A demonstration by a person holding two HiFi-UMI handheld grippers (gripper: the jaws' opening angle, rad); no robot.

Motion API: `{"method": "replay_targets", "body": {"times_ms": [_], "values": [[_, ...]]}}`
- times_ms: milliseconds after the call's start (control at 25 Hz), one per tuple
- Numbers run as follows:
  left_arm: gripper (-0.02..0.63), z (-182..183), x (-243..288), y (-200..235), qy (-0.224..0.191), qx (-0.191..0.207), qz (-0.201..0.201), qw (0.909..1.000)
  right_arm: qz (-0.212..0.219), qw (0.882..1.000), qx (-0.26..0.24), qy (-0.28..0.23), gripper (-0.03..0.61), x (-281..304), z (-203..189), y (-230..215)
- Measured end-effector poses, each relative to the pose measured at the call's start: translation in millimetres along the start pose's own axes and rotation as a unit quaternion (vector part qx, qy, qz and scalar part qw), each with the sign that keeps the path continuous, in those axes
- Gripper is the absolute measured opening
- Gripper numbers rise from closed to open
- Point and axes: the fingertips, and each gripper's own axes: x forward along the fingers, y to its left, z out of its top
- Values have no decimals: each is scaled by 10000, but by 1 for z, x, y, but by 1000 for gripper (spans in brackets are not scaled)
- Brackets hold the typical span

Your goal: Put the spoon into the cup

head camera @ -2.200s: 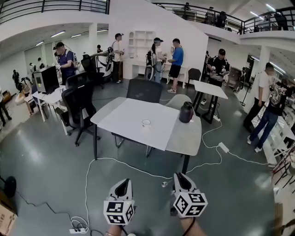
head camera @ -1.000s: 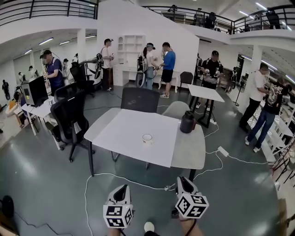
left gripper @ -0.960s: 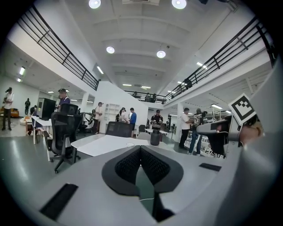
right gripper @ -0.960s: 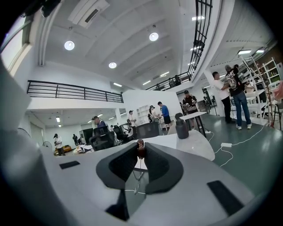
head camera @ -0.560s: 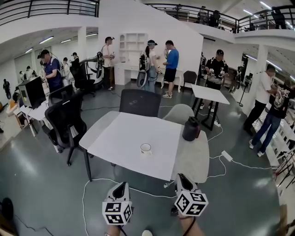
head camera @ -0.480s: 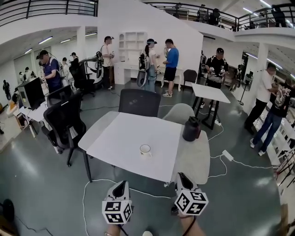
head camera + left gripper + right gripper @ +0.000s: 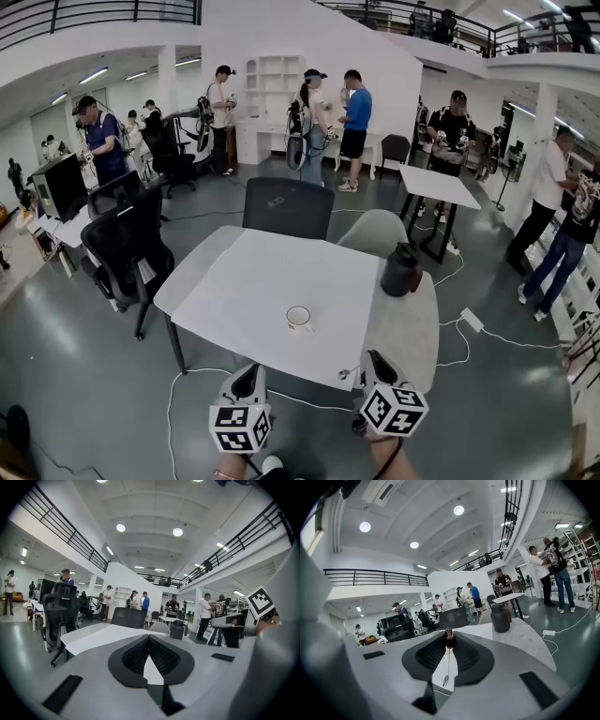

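The fingers (image 7: 465, 656) of our right gripper (image 7: 449, 634) are closed on the spoon (image 7: 445, 681), pinching its dark handle end so the bowl hangs down. Our left gripper (image 7: 149, 637) has its fingers (image 7: 135, 656) pressed together on nothing. The cup (image 7: 299, 319) stands on the desk (image 7: 246, 281) ahead, well apart from both grippers.

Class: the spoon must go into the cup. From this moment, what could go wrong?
1. The right hand-held gripper pinches the spoon only at its top end, so it may swing or slip.
2. A cable lies on the floor before the table: a trip risk.
3. The cup stands free and could be knocked over.
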Motion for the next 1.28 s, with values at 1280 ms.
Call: {"method": "replay_targets", "body": {"times_ms": [1280], "values": [[18,66,236,95,-64,-259,-637,9976,-502,9980,-348,-160,66,210,69,6]]}}
